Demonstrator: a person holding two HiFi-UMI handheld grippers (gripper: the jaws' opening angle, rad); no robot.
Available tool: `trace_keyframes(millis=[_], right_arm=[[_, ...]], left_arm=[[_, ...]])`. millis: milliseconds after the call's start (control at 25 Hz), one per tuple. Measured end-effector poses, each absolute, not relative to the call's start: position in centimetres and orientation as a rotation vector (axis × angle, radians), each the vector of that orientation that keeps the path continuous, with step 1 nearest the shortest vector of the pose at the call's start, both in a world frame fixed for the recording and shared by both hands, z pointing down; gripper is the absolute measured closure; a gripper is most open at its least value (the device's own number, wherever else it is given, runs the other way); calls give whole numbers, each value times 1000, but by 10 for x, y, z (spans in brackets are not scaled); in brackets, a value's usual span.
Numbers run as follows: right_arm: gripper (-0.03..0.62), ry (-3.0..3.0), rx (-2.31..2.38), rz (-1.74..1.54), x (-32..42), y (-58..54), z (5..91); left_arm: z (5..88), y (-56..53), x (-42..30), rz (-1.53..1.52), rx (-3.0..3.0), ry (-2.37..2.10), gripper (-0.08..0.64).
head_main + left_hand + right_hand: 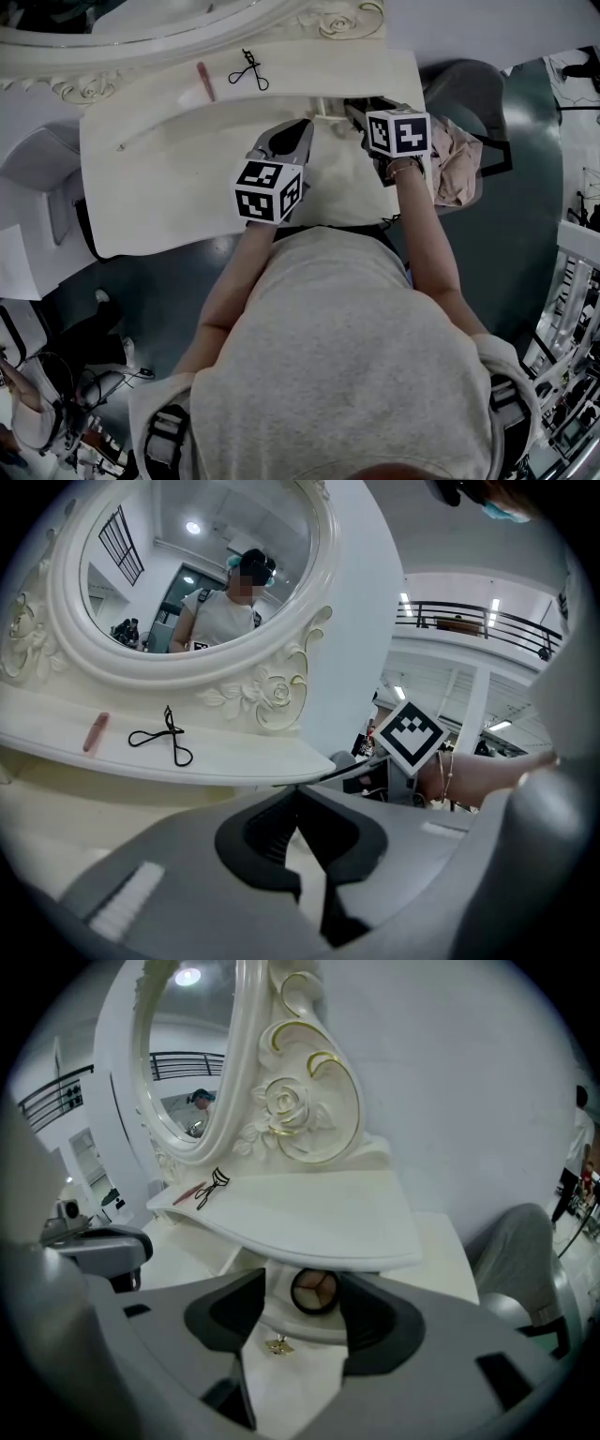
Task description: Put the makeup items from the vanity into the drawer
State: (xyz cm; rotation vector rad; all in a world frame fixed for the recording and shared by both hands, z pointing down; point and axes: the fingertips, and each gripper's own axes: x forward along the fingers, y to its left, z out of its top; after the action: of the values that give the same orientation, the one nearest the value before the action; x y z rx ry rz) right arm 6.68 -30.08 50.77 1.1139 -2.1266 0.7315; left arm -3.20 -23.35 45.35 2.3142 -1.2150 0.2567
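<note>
On the shelf (319, 73) below the mirror, far and left, lie two items not yet stowed: a pink tube (204, 82) and, just right of it but apart, a curler (248, 73). Both lie with their long axes running roughly near to far, the curler's loop handles at the near end.

The left gripper (298, 797) hovers over the worktop (159, 187), jaws drawn together on nothing, tips aimed far and a little right. The shelf items lie far and left of it.

To its right, the drawer (292, 1377) stands pulled out under the shelf's right end, its gold knob (277, 1344) facing near. A round compact (314, 1292) looks to rest inside it, just behind the front panel.

The right gripper (305, 1285) points into that drawer with its jaws spread wide. The compact sits in line between them, but neither pad touches it, so it reads as released.

The next pick turns on the tube and curler. Both lie well left of the right gripper, with the left gripper between, so the left one is nearer. Given their near-to-far axes, I judge jaws closing left to right across the shaft would suit best.
</note>
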Motion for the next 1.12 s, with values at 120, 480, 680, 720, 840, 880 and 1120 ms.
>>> trace_keyframes(millis=[120, 480, 680, 720, 840, 880, 1120], right_arm=[[359, -2150, 1098, 744, 64, -296, 505], [360, -2268, 1118, 633, 61, -284, 469], [360, -2344, 1131, 604, 58, -275, 443], [360, -2361, 1129, 594, 56, -273, 439], [362, -2423, 1102, 594, 43, -262, 430], [362, -2448, 1098, 599, 39, -258, 427], [431, -2598, 1104, 556, 26, -241, 400]], left_arm=[[453, -229, -32, 262, 2313, -1216, 551], [449, -224, -39, 256, 2316, -1235, 551], [437, -226, -41, 238, 2348, -1246, 551], [436, -227, -40, 236, 2352, -1243, 551], [436, -225, -35, 253, 2360, -1218, 551], [435, -224, -32, 257, 2364, -1214, 551], [423, -223, -26, 234, 2398, -1229, 551]])
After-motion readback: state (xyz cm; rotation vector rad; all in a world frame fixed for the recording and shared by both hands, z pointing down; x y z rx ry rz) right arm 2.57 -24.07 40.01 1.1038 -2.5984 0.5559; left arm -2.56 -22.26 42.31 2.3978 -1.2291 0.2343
